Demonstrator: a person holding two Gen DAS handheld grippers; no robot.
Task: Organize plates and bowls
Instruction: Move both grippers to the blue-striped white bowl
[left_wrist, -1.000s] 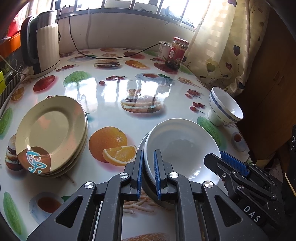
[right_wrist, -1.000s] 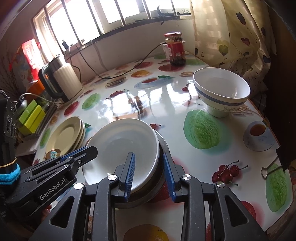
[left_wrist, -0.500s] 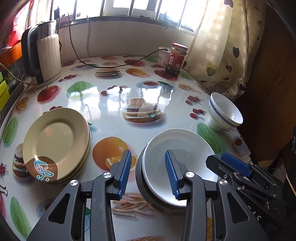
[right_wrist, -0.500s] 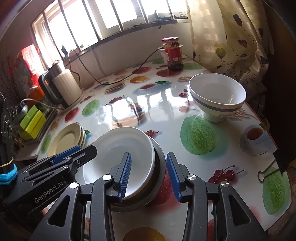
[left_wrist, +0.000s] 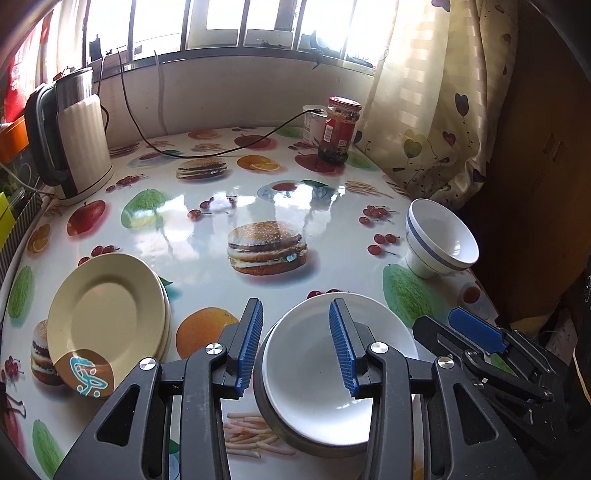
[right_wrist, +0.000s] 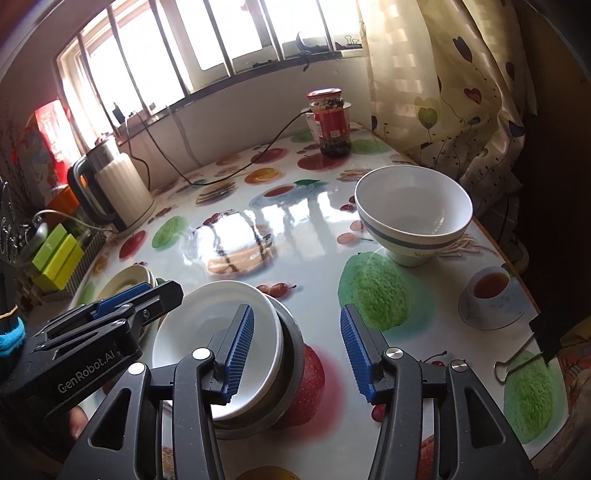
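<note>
Both my left gripper (left_wrist: 295, 347) and right gripper (right_wrist: 297, 350) are open, empty; next I reach carefully for the blue-striped white bowl (right_wrist: 413, 218) at one o'clock.

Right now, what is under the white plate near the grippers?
The white plate lies on a dark grey dish; only the dish's rim shows. The rest of it, and the table beneath, is covered.

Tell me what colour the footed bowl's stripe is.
Blue-grey band on the white footed bowl, clearest in right wrist view.
</note>
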